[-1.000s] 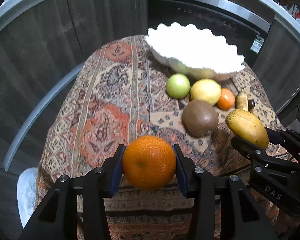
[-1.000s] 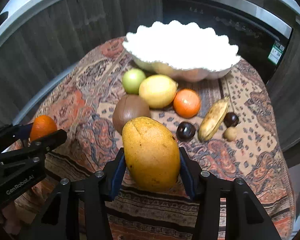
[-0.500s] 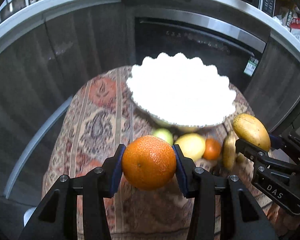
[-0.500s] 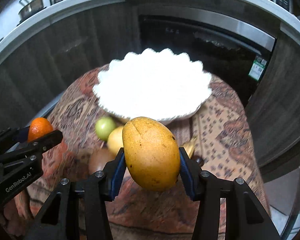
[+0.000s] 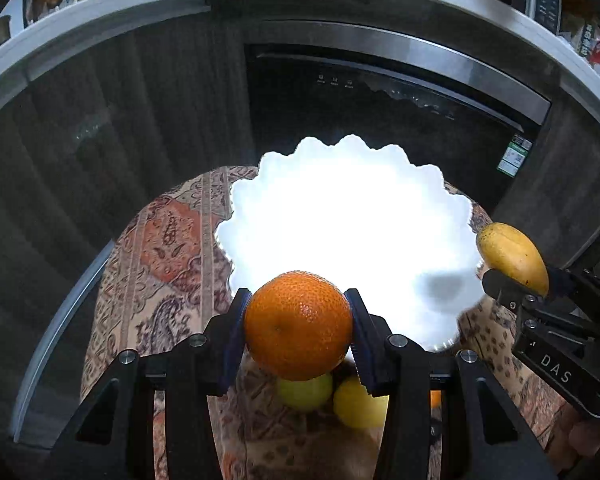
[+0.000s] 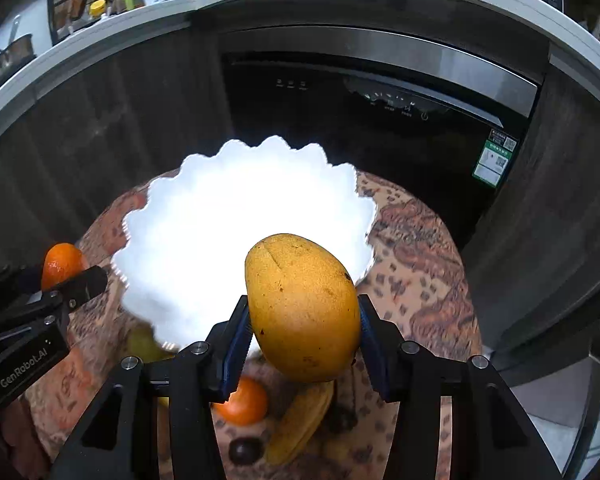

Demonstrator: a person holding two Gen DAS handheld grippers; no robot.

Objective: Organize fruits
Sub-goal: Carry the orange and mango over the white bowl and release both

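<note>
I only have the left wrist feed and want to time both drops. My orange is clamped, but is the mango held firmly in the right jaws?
Observer: Yes. The right gripper is shut on the mango, with a blue pad pressed against each of its sides.
Operator: Is it over the bowl yet?
Observer: Only partly, as far as I can tell. In the right wrist view, the mango's far end overlaps the near rim of the bowl.
Operator: What is left on the cloth that I can't see?
Observer: A banana lies on the cloth below the mango.
</note>
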